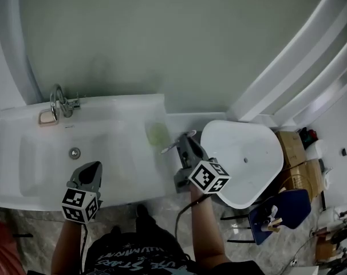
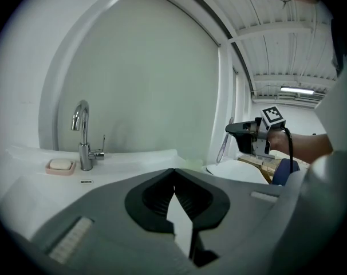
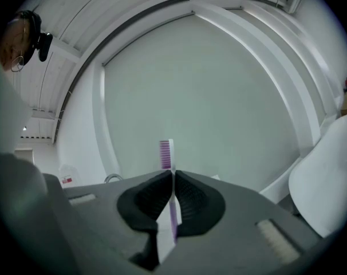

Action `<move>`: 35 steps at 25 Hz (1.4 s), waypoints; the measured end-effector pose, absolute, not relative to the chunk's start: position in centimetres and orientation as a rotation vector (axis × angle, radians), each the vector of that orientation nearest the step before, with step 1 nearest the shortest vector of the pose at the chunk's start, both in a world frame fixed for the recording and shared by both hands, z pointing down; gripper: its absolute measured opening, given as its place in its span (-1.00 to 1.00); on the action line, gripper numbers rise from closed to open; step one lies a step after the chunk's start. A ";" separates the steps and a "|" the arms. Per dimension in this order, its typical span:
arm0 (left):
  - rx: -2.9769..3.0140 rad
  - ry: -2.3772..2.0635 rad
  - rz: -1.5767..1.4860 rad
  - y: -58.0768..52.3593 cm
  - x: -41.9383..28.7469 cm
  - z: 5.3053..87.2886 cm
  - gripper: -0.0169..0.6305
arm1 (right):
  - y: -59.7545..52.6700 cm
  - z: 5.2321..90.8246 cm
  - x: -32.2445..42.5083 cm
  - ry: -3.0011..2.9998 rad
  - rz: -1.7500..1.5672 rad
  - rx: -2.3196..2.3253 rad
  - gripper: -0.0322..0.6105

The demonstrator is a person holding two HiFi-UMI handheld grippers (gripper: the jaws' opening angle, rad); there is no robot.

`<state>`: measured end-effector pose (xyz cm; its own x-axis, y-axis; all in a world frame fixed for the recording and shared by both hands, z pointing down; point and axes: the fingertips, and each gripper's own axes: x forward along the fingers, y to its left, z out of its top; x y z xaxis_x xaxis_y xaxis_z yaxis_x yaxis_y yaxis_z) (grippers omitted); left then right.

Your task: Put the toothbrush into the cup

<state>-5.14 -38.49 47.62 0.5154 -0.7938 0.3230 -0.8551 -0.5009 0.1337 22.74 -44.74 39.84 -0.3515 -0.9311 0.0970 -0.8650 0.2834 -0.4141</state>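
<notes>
Fingers of the right gripper (image 1: 188,139) clenched on the toothbrush (image 3: 166,153), we hold it near upright by the cup (image 1: 158,133) on the sink's (image 1: 122,105) right edge, ready to drop in; the left gripper (image 1: 92,167) hangs clenched on nothing.

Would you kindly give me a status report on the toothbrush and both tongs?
Left tongs shut, empty, over sink. Right tongs shut on toothbrush, not yet in cup. Cup on sink ledge, path looks clear.

Two grippers: a left gripper (image 1: 92,168) and a right gripper (image 1: 186,140). One toothbrush (image 3: 165,152), one cup (image 1: 157,133), one sink (image 1: 24,153), one tap (image 1: 58,101), one soap dish (image 1: 46,117), one toilet (image 1: 242,159).
</notes>
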 end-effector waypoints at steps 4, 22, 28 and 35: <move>2.455 -1.451 0.319 -41.3 -3.7 47.0 -0.92 | -49.7 39.7 23.2 2.434 -0.615 -1.596 -0.84; 2.292 -1.593 0.385 -45.3 -1.2 49.0 -0.92 | -58.2 49.7 21.9 2.653 -0.863 -1.476 -0.84; 2.268 -1.615 0.392 -45.2 -0.9 49.4 -0.92 | -57.9 51.4 21.3 2.717 -0.887 -1.450 -0.84; 2.254 -1.627 0.395 -44.9 -1.1 49.6 -0.92 | -58.0 52.0 21.2 2.721 -0.898 -1.446 -0.84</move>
<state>-1.14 -44.87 49.65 0.3084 -0.8585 0.4098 -0.9508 -0.2916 0.1045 21.15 -57.97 52.00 -0.5921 -0.7440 0.3095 -0.7821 0.4380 -0.4432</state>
